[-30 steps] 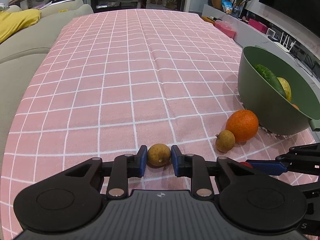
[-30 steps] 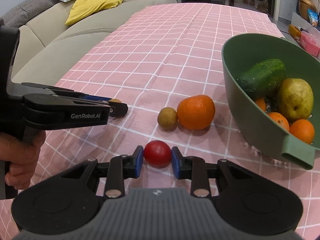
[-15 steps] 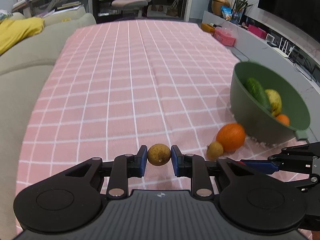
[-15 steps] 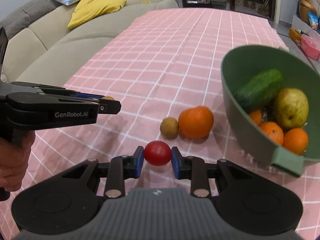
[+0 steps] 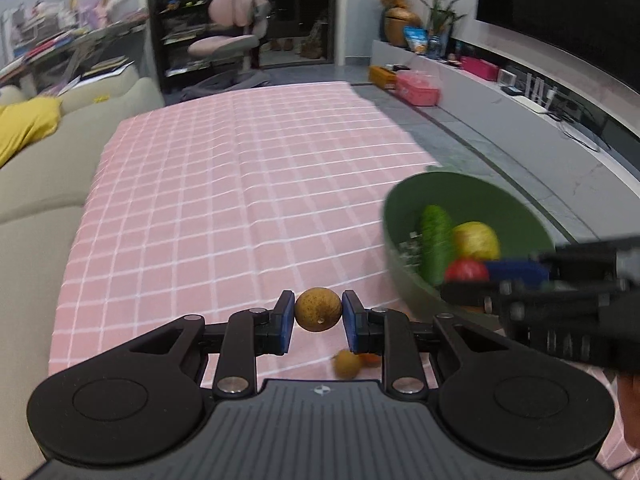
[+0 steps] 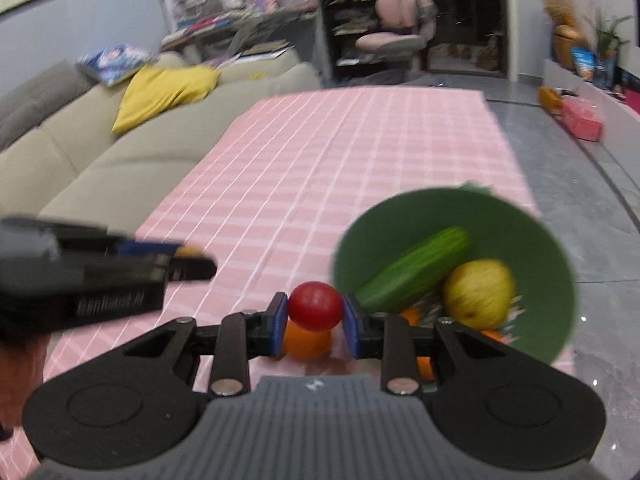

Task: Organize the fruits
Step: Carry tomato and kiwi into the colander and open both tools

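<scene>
A pink checked cloth [image 5: 240, 208] covers the long table, with a beige sofa [image 6: 100, 160] along its left side and a yellow cushion [image 6: 160, 92] on the sofa. Near the cloth's right edge stands a green bowl [image 6: 532, 248]. Inside it lie a cucumber [image 6: 416, 268], slanting, and a yellow pear [image 6: 478, 294] touching the cucumber's lower side; bits of orange fruit show under them, too blurred to count.

The left gripper [image 5: 319, 315] is closed on a small brown fruit [image 5: 319, 309], pinched between its blue pads and held above the cloth, well left of the bowl. The right gripper [image 6: 315, 318] is likewise closed on a red tomato [image 6: 315, 306], held clear of the table just beside the bowl's near left rim.

Below the tomato an orange [image 6: 306, 346] sits on the cloth. Beside it, seen from the left wrist, lies a second brown fruit [image 5: 347, 364], loose on the cloth.
</scene>
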Demonstrator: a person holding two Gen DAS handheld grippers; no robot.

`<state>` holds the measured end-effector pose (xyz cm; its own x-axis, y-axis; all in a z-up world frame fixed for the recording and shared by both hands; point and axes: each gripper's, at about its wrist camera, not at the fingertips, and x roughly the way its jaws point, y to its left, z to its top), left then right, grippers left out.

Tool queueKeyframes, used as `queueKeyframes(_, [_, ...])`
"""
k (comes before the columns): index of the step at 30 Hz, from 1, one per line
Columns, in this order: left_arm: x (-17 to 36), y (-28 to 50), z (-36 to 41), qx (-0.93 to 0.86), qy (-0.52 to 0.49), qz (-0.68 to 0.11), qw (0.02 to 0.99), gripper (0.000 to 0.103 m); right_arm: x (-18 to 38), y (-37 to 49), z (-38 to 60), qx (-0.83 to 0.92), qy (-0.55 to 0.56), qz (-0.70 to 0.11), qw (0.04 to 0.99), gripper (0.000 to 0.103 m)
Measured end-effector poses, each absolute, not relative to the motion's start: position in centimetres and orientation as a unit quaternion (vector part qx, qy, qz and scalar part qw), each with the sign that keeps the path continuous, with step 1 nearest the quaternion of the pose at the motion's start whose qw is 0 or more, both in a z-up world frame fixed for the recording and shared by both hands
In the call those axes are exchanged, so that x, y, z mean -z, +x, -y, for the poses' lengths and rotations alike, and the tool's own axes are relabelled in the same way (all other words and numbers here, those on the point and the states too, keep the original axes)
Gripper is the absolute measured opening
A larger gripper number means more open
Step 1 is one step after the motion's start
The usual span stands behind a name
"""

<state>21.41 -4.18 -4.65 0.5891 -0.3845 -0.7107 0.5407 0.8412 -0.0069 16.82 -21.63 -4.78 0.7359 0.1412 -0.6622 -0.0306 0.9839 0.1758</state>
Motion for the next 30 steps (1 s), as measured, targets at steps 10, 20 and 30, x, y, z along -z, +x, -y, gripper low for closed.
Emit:
queueKeyframes(10, [3.8, 20.9, 9.8, 0.299, 0.126, -0.356, 0.876, 0.028, 1.5, 16.6, 30.2, 0.027, 0.124, -0.326, 0.937, 0.026])
queueKeyframes(20, [5.8, 21.1, 15.7, 0.339, 0.173, -0.374, 0.846, 0.028, 1.6, 17.6, 34.3, 0.043, 0.146, -0.341, 0.928, 0.026])
queueKeyframes(30, [8.7, 22.2, 19.1, 0.355, 0.222, -0.393, 0.818, 0.029, 4.7, 19.6, 34.2, 0.036, 0.154, -0.412, 0.897, 0.026])
